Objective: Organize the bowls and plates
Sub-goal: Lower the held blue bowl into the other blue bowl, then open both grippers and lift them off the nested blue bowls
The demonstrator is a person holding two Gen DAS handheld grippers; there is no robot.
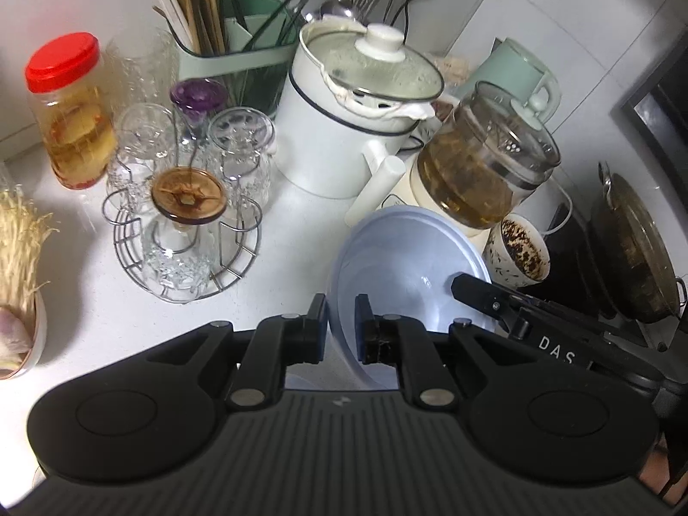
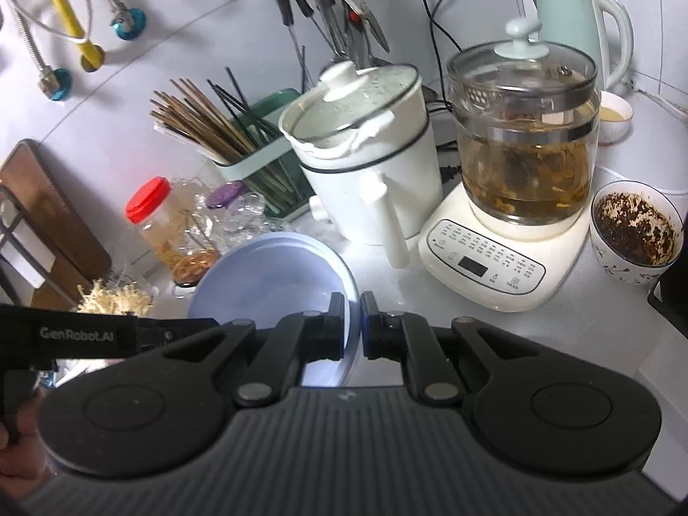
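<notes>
A light blue bowl [image 1: 408, 266] is held tilted above the white counter, and it shows in the right wrist view [image 2: 266, 275] too. My left gripper [image 1: 339, 322] is shut on the bowl's left rim. My right gripper [image 2: 352, 322] is shut on the bowl's right rim, and its body shows in the left wrist view [image 1: 537, 327] at the right. A dirty white bowl [image 1: 522, 249] with dark residue stands right of the blue bowl, also seen in the right wrist view [image 2: 636, 236].
A white cooking pot [image 1: 357, 120], a glass kettle on its base [image 2: 520, 163], a mint kettle [image 2: 580, 30], a chopstick holder [image 1: 232, 43], a rack of glasses [image 1: 189, 215], a red-lidded jar [image 1: 69, 112], a bowl of enoki mushrooms [image 1: 17, 266] and a wok [image 1: 632, 249] crowd the counter.
</notes>
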